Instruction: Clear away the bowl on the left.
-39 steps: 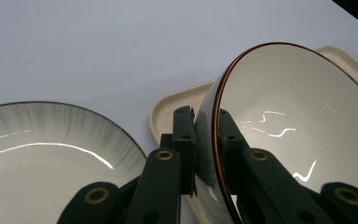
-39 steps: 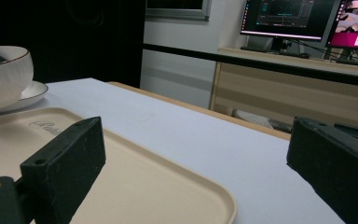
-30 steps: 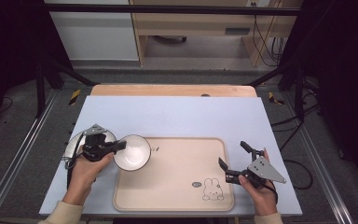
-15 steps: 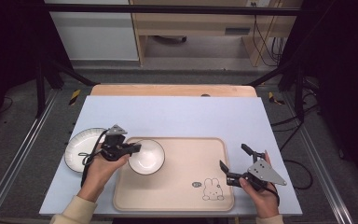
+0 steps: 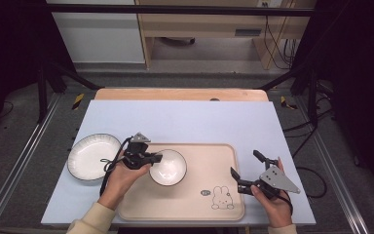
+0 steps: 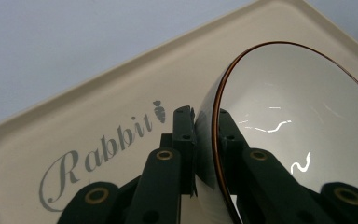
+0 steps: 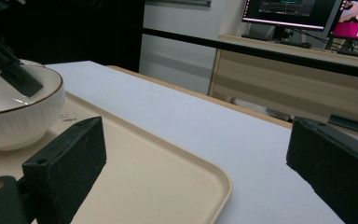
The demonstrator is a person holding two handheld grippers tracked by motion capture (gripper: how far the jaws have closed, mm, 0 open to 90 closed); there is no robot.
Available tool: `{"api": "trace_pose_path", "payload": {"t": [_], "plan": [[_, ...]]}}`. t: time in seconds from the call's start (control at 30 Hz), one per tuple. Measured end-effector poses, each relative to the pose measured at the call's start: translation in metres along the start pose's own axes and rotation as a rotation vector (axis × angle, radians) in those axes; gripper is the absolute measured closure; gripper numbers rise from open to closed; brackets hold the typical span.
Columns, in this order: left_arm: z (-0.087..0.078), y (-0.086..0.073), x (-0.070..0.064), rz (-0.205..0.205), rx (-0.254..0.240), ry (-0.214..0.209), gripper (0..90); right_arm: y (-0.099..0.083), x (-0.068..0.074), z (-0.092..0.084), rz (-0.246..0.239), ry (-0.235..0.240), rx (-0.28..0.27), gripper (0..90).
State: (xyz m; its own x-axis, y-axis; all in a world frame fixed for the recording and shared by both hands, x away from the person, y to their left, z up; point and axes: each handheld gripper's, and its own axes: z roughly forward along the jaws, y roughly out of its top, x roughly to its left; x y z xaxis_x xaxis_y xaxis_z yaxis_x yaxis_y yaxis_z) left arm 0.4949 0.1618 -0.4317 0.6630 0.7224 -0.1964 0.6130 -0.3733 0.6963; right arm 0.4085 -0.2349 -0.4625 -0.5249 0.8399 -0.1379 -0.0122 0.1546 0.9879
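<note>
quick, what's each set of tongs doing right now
Left tongs: closed on the rim of the white bowl, over the tray.
Right tongs: open, holding nothing, at the tray's right edge.

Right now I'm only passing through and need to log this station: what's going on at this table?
A person is working with a gripper in each hand. The left gripper is shut on the rim of a white bowl, one jaw inside and one outside, holding it over the left part of a beige tray. Whether the bowl rests on the tray I can't tell. A white plate sits on the table left of the tray. The right gripper waits open by the tray's right edge, holding nothing.
</note>
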Motion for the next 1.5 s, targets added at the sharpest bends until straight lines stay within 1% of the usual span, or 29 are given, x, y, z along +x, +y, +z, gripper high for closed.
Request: {"api": "trace_pose_path", "payload": {"t": [0.1,0.33,0.4,0.43,0.53,0.57,0.6,0.63,0.73,0.8,0.83,0.9,1.07,1.13,1.23,1.33,1.4,1.5], "plan": [[0.001,0.000,-0.001,-0.007,0.006,-0.012,81.7,0.000,-0.001,0.000,0.011,-0.004,0.001,5.0],[0.009,0.001,-0.003,-0.028,0.017,-0.037,81.7,-0.001,-0.002,0.000,0.010,-0.005,0.005,5.0],[0.011,0.001,-0.005,-0.020,0.024,-0.039,81.7,-0.001,-0.002,0.000,0.011,-0.005,0.006,5.0],[0.013,0.001,-0.006,-0.023,0.025,-0.042,81.7,-0.001,-0.001,0.000,0.012,-0.005,0.006,5.0],[0.017,0.002,-0.008,-0.025,0.024,-0.066,81.7,-0.001,-0.002,0.000,0.015,-0.005,0.004,4.9],[0.018,0.003,-0.008,-0.023,0.024,-0.066,81.7,-0.001,-0.002,0.000,0.015,-0.004,0.003,4.9],[0.018,0.003,-0.009,-0.031,0.020,-0.062,81.7,-0.001,-0.002,0.000,0.016,-0.005,0.004,4.9],[0.019,0.004,-0.009,-0.025,0.023,-0.065,81.7,-0.001,-0.003,-0.001,0.017,-0.006,0.002,4.9],[0.022,0.006,-0.011,-0.036,0.023,-0.086,81.7,-0.001,-0.004,-0.001,0.026,-0.012,-0.004,5.0],[0.023,0.008,-0.013,-0.033,0.023,-0.085,81.7,0.000,-0.004,-0.002,0.029,-0.013,-0.003,4.9],[0.023,0.008,-0.014,-0.023,0.030,-0.084,81.7,0.000,-0.005,-0.002,0.025,-0.014,-0.004,4.9],[0.024,0.008,-0.015,-0.027,0.025,-0.084,81.7,0.000,-0.005,-0.003,0.027,-0.017,-0.003,5.0],[0.025,0.008,-0.015,-0.024,0.036,-0.087,81.7,0.000,-0.006,-0.004,0.033,-0.023,-0.002,4.9],[0.026,0.008,-0.015,-0.025,0.034,-0.088,81.6,0.000,-0.006,-0.003,0.034,-0.022,-0.004,4.9],[0.026,0.008,-0.014,-0.020,0.046,-0.096,81.6,0.000,-0.005,-0.003,0.039,-0.017,-0.005,4.9],[0.027,0.008,-0.015,-0.017,0.053,-0.093,81.6,-0.001,-0.005,-0.003,0.037,-0.014,-0.004,5.0],[0.027,0.008,-0.016,-0.025,0.049,-0.099,81.6,-0.001,-0.005,-0.003,0.039,-0.013,-0.004,4.9],[0.028,0.009,-0.016,-0.024,0.049,-0.098,81.6,-0.001,-0.005,-0.003,0.039,-0.013,-0.004,5.0]]}}
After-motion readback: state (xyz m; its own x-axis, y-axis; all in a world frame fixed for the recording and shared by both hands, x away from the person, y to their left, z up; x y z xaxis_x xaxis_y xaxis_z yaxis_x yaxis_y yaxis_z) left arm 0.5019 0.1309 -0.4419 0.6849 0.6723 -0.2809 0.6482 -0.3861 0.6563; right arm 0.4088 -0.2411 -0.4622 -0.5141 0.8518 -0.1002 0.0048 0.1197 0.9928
